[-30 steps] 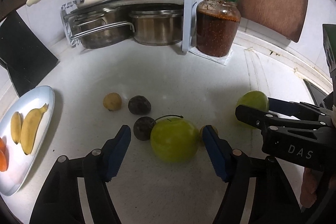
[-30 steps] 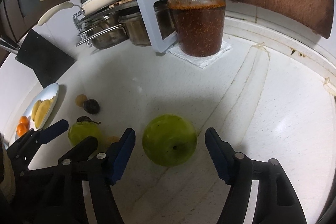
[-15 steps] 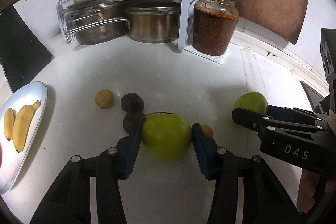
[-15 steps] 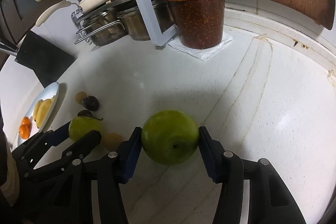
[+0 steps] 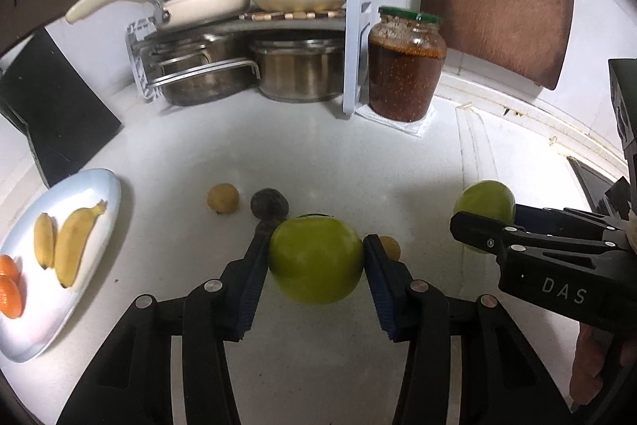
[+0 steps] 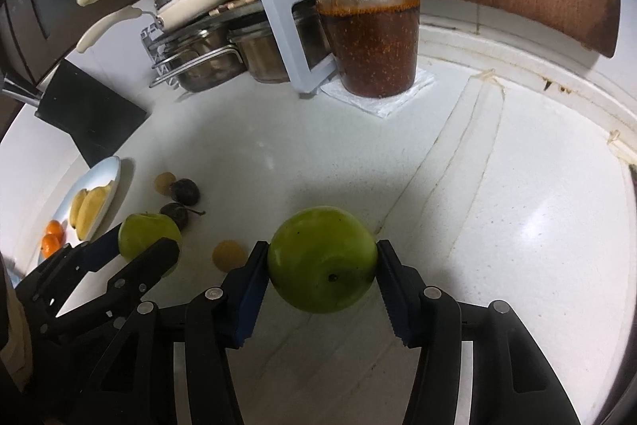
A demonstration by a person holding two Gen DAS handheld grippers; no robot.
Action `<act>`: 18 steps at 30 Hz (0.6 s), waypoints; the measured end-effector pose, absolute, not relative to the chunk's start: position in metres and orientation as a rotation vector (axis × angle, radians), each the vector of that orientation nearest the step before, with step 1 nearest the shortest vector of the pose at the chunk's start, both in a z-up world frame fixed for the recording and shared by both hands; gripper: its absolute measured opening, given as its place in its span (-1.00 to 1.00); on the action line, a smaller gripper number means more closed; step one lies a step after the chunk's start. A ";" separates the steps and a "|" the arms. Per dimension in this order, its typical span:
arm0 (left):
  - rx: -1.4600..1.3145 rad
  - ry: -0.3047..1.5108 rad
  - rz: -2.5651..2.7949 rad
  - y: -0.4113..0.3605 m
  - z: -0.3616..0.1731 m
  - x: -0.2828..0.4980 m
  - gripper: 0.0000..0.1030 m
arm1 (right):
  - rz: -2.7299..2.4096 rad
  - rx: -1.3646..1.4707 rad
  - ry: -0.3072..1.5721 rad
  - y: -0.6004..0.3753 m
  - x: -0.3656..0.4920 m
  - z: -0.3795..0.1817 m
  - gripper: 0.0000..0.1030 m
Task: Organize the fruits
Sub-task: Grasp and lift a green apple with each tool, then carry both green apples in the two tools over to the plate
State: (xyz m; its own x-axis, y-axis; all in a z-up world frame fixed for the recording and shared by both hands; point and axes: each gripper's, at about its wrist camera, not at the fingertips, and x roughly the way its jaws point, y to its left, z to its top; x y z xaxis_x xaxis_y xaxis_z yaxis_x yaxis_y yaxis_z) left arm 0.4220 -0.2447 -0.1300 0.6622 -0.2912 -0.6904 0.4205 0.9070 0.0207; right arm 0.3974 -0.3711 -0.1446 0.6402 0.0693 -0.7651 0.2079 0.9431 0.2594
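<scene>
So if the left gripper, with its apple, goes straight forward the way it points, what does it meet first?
Probably the dark round fruit just ahead of the left gripper and its green apple; the steel pot stands far behind. Depth is uncertain.

Cut off at nine o'clock: oranges (image 5: 8, 285); half-hidden behind left pad: dark fruit (image 5: 264, 228); masked by apple: small orange fruit (image 5: 389, 246).

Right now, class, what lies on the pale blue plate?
On the pale blue plate lie two bananas and two oranges. The frame edge cuts off the plate's left part.
</scene>
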 end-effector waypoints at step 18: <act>0.144 0.612 -0.365 -0.211 -0.071 0.383 -0.07 | -0.042 0.293 0.742 -0.342 0.364 -0.080 0.05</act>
State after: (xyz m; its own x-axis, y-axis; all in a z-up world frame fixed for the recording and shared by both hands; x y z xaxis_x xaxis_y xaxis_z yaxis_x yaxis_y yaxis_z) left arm 0.3831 -0.2107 -0.0707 0.7572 -0.2910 -0.5848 0.3755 0.9265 0.0251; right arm 0.3642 -0.3423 -0.0797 0.7384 0.0652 -0.6712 0.1408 0.9585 0.2480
